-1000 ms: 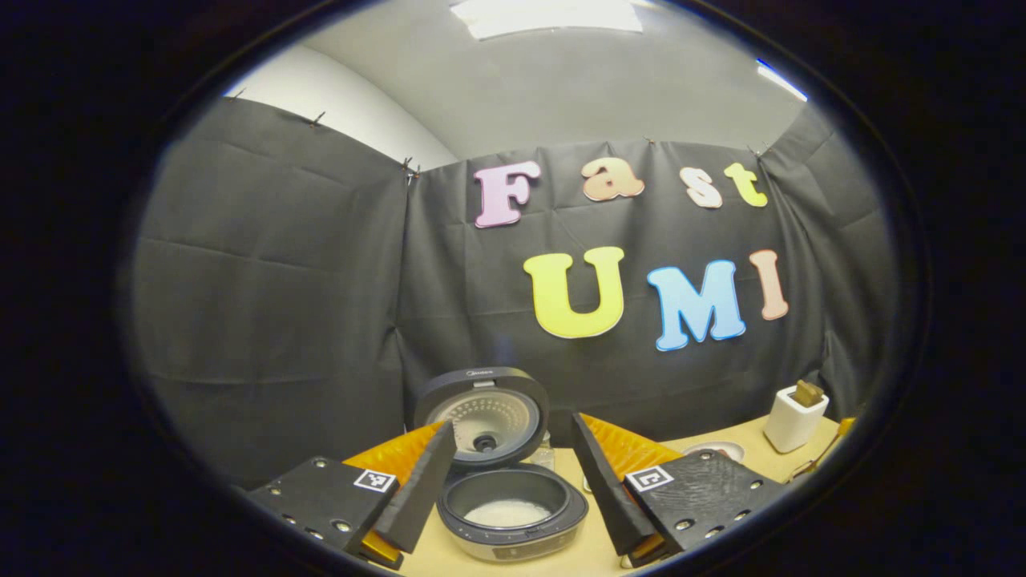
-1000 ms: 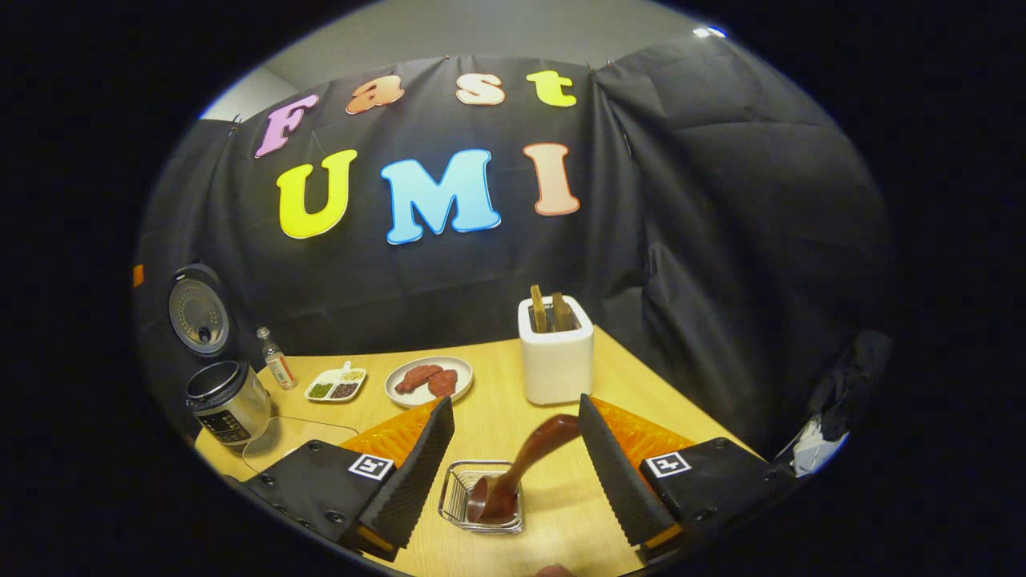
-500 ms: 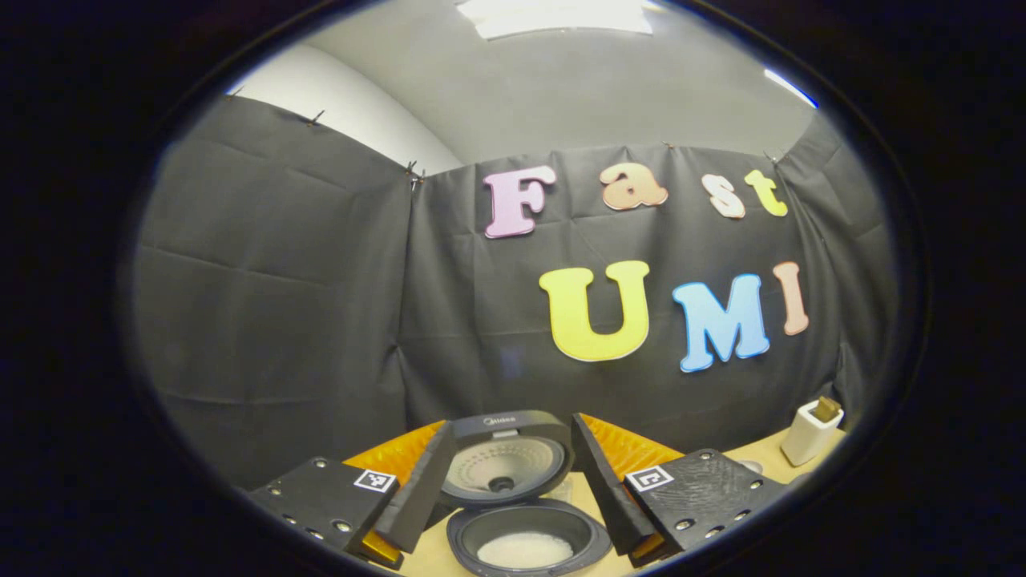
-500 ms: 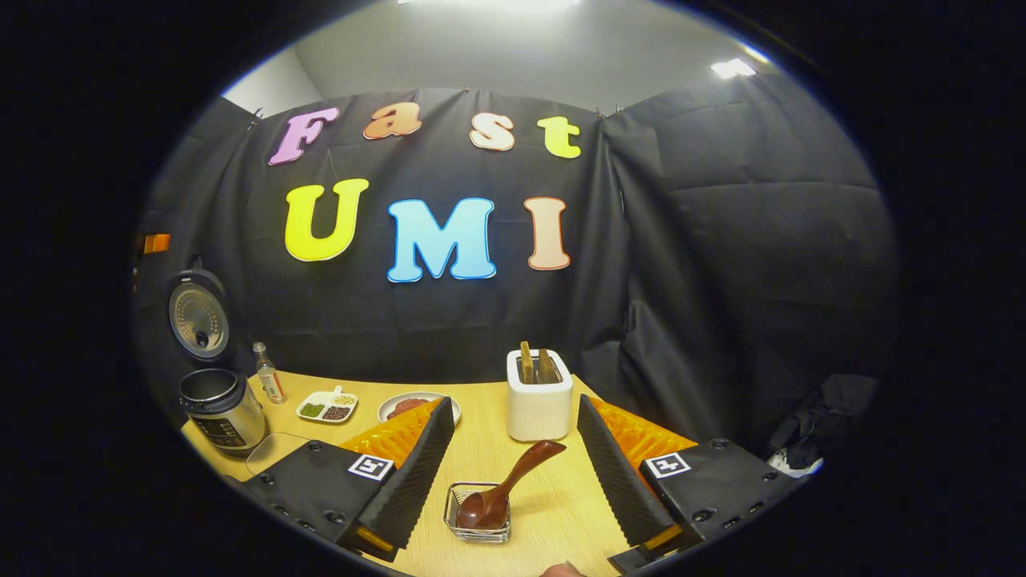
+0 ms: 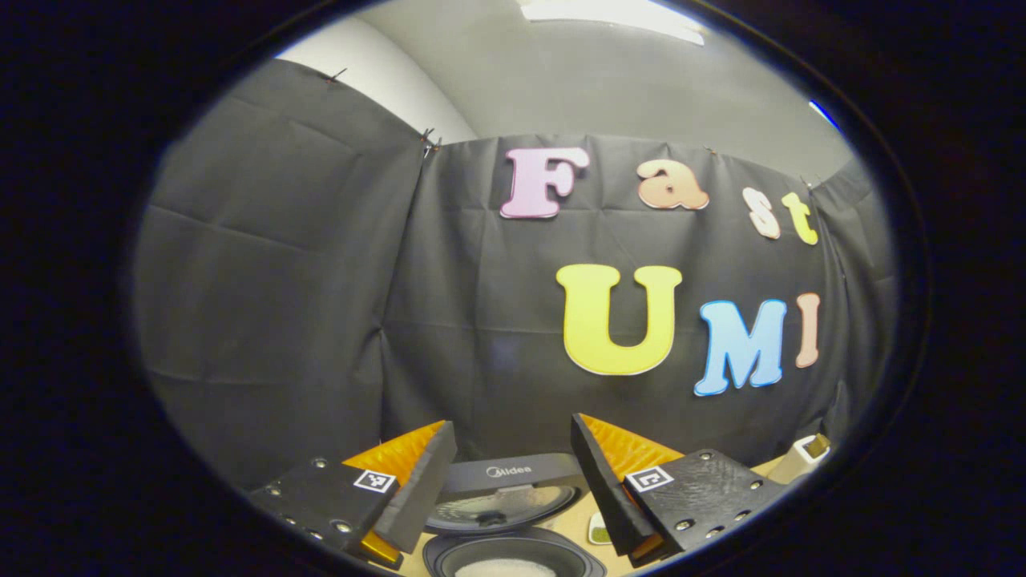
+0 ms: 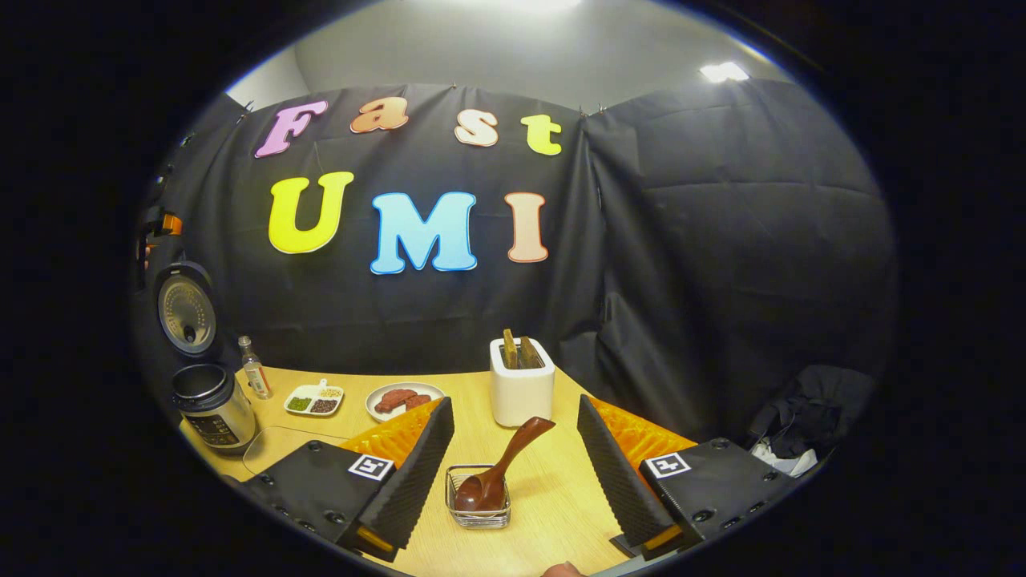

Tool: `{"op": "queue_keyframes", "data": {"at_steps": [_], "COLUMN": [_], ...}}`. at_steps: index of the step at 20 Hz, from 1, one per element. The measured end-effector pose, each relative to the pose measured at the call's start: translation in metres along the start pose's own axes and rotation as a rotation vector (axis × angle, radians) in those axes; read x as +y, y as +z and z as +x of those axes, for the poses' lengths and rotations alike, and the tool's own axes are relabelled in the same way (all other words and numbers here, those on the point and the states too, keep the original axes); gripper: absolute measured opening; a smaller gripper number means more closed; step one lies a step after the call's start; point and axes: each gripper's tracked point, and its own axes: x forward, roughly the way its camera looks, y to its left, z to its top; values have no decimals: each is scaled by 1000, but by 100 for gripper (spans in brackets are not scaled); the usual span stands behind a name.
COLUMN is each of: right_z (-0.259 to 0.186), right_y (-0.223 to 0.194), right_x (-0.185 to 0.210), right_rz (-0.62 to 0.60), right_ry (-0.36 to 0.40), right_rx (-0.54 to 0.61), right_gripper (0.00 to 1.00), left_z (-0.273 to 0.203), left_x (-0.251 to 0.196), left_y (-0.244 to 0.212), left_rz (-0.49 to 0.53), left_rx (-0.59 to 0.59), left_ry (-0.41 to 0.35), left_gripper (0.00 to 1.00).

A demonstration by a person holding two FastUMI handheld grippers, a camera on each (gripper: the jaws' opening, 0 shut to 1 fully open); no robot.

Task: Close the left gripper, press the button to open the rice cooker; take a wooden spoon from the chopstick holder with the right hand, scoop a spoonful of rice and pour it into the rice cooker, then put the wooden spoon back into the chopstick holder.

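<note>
Left gripper view: my left gripper has its fingers spread and holds nothing. Between them at six o'clock sits the dark round rice cooker, its lid standing up, a patch of white rice in the pot. I judge the lid is up because the button step is done. Compared with a second ago the cooker has slid lower and I have tipped upward, as if backing away.

Right gripper view: my right gripper is also spread and empty. At six o'clock the dark brown wooden spoon rests bowl-down in the small wire basket, handle leaning toward one o'clock, touching neither finger. The white box-shaped chopstick holder stands just behind on the pale wooden table, the cooker far off at nine o'clock. A second ago the spoon lay close between my fingers; now it sits well apart from them, so I read it as released.
</note>
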Motion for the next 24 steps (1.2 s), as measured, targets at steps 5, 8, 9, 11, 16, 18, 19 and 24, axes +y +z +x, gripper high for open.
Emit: {"op": "queue_keyframes", "data": {"at_steps": [5,8,9,11,16,18,19,24], "right_z": [-7,-8,-8,-7,1,6,6,13], "right_y": [-3,0,0,3,3,6,8,10], "right_x": [3,6,7,9,16,18,18,15], "right_rz": [-20,-32,-36,-42,-46,-44,-42,-43], "right_ry": [-21,-17,-14,-4,57,81,95,149], "right_rx": [12,10,8,3,1,-4,-7,-16], "right_gripper": [98,98,98,99,99,99,99,99], "left_z": [47,59,60,55,29,9,1,-33], "left_x": [14,13,14,9,-1,-5,-10,-22], "left_y": [-35,-61,-65,-68,-72,-81,-84,-102], "left_rz": [19,6,12,45,54,61,64,60], "left_rx": [65,134,138,132,109,116,119,154], "left_ry": [28,31,38,41,35,35,34,27], "left_gripper": [87,88,87,92,92,93,92,91]}}
